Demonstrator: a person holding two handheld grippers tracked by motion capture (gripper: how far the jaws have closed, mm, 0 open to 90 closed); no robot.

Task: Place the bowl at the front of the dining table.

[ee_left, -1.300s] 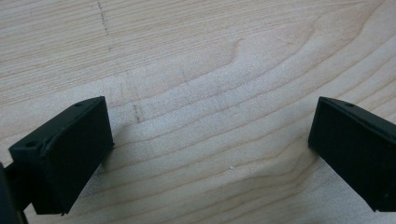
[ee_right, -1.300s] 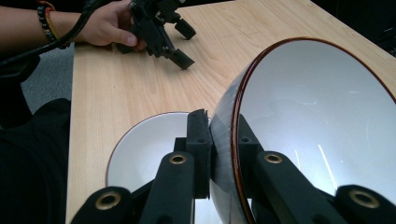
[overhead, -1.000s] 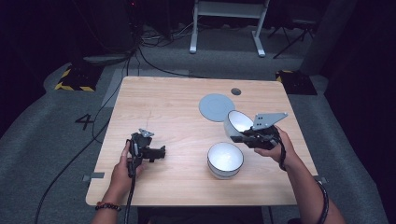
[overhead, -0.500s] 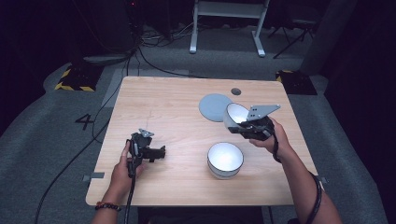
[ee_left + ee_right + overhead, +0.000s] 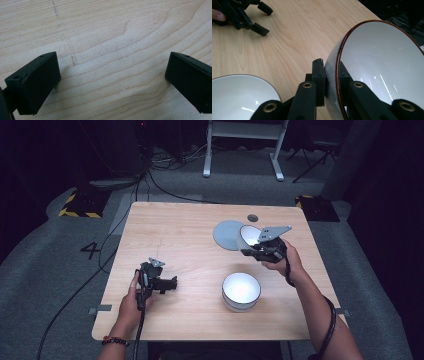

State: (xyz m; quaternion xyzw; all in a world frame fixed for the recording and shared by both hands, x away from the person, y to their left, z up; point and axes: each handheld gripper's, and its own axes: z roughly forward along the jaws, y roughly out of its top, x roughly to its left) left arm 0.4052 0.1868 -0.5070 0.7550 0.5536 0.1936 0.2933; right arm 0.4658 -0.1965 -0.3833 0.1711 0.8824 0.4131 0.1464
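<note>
Above the wooden table [image 5: 190, 245], right gripper [image 5: 332, 75] clamps 1 empty tilted bowl [image 5: 382, 65].

Lower bowl [image 5: 239, 97] cut by frame edge

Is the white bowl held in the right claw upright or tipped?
Tipped. The white bowl with the brown rim stands on edge, its opening sideways; the right claw is pinching its wall above the wooden table.

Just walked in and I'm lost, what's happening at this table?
A person works at a wooden table with a gripper in each hand. The right gripper is clamped on the rim of a white bowl, holding it tilted above a grey disc. A second white bowl sits upright on the table. The left gripper is open and holds nothing.
</note>
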